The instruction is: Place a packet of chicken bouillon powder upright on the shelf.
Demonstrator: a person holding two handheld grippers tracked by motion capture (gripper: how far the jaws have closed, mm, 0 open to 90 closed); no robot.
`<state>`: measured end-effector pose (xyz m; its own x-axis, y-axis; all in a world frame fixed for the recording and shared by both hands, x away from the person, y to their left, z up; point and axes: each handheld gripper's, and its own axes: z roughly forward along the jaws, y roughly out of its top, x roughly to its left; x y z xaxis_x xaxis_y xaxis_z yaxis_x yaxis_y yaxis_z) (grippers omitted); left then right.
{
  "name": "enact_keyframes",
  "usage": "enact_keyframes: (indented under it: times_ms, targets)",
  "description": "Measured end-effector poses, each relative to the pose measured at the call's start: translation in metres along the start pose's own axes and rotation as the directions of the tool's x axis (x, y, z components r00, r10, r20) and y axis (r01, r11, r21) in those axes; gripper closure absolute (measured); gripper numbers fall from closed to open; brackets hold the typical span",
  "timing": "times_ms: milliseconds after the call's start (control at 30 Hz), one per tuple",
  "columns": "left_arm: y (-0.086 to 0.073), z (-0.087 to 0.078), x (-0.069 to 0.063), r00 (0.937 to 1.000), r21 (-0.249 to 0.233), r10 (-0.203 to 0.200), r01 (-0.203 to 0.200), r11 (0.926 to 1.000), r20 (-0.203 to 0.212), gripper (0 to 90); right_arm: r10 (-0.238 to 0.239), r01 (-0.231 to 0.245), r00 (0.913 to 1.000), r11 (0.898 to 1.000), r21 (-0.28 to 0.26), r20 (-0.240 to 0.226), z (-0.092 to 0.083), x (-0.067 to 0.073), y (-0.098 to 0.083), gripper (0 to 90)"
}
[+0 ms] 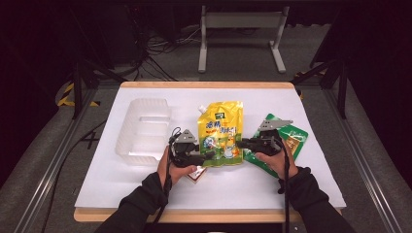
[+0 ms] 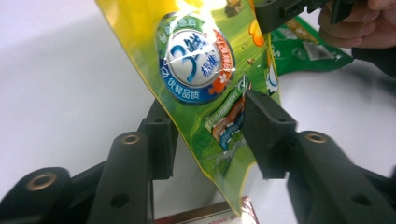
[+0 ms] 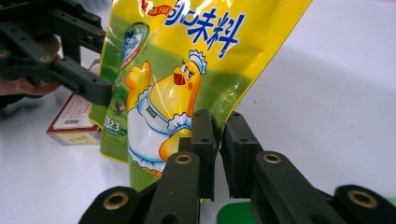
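A yellow stand-up pouch (image 1: 221, 131) with a spout and a cartoon chicken lies in the middle of the white table. My right gripper (image 1: 240, 143) comes in from the right. In the right gripper view its jaws (image 3: 219, 119) stand nearly together, pinching the pouch's (image 3: 187, 60) lower edge, which is lifted off the table. My left gripper (image 1: 209, 155) reaches the pouch's lower left corner. In the left gripper view its jaws (image 2: 210, 112) straddle the pouch (image 2: 196, 60) on both sides, with a gap showing at the left pad.
A clear plastic tray (image 1: 143, 128) stands left of the pouch. A green packet (image 1: 294, 138) lies under my right hand. A small red and white box (image 1: 197, 174) sits by my left hand, close to the pouch's corner. The table's front edge is near the forearms.
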<state>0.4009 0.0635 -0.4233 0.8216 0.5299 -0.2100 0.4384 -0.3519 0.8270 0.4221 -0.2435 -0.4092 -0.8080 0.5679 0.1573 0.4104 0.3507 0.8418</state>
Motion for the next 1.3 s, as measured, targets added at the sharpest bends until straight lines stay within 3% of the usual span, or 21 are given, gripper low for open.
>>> enact_keyframes:
  times_ms: [67,100,133,167,267,333,467,667,733,800,900,1033,1100,1200,1300]
  targets:
    - [0.001,-0.005,-0.001,0.9996,-0.022,0.029,-0.029,0.9993,0.002,62.3,-0.061,0.061,0.9981,0.998,-0.009,0.007,-0.005,0.004,0.002,84.4]
    - [0.001,-0.005,-0.001,0.9996,-0.022,0.029,-0.029,0.9993,0.002,65.2,-0.061,0.061,0.9981,0.998,-0.009,0.007,-0.005,0.004,0.002,84.4]
    - [0.002,-0.007,-0.002,0.9992,-0.036,0.041,-0.04,0.9985,0.003,65.2,-0.091,0.091,0.9958,0.996,-0.011,0.013,-0.006,0.006,0.002,83.2]
    - [0.002,-0.01,-0.003,0.9983,-0.051,0.059,-0.059,0.997,-0.002,72.0,-0.109,0.109,0.994,0.994,-0.022,-0.007,-0.009,0.008,0.003,77.1]
    - [0.003,-0.01,-0.006,0.9964,-0.053,0.084,-0.084,0.995,-0.008,77.2,-0.124,0.123,0.9923,0.992,-0.018,-0.009,-0.01,0.01,0.003,71.5]
    - [0.004,-0.008,-0.01,0.992,-0.035,0.125,-0.126,0.9915,-0.016,79.1,-0.125,0.125,0.9921,0.992,-0.026,0.006,-0.011,0.011,0.005,64.9]
    - [0.007,0.002,-0.015,0.9804,-0.019,0.19,-0.191,0.9813,-0.052,79.7,-0.149,0.152,0.9875,0.986,-0.067,0.052,-0.018,0.015,0.011,65.3]
    - [0.007,0.004,-0.011,0.9816,-0.031,0.181,-0.183,0.9827,-0.061,78.7,-0.157,0.159,0.9867,0.986,-0.058,0.041,-0.018,0.014,0.01,68.6]
    - [0.008,0.003,-0.012,0.981,-0.05,0.182,-0.185,0.9814,-0.069,74.1,-0.173,0.174,0.9845,0.984,-0.047,0.031,-0.019,0.015,0.009,65.6]
    - [0.01,0.001,-0.012,0.9823,-0.065,0.18,-0.183,0.9809,-0.051,63.2,-0.201,0.202,0.9794,0.979,-0.031,0.017,-0.019,0.018,0.01,58.2]
    - [0.013,-0.005,-0.015,0.9819,-0.097,0.182,-0.186,0.9777,-0.052,57.4,-0.227,0.227,0.9737,0.973,-0.028,0.025,-0.019,0.024,0.013,55.5]
    - [0.015,-0.011,-0.017,0.9798,-0.124,0.196,-0.2,0.9721,-0.041,57.1,-0.232,0.233,0.9723,0.972,-0.03,0.029,-0.019,0.027,0.015,51.3]
    - [0.017,-0.014,-0.017,0.9796,-0.14,0.198,-0.201,0.9695,-0.034,54.4,-0.228,0.229,0.9732,0.973,-0.037,0.029,-0.019,0.028,0.015,53.4]
    - [0.02,-0.016,-0.019,0.9788,-0.144,0.202,-0.205,0.9682,-0.033,48.1,-0.218,0.22,0.9752,0.974,-0.048,0.034,-0.022,0.027,0.015,69.1]
    - [0.023,-0.017,-0.02,0.9779,-0.154,0.208,-0.209,0.9657,-0.023,44.6,-0.23,0.231,0.9728,0.972,-0.047,0.026,-0.025,0.028,0.014,73.2]
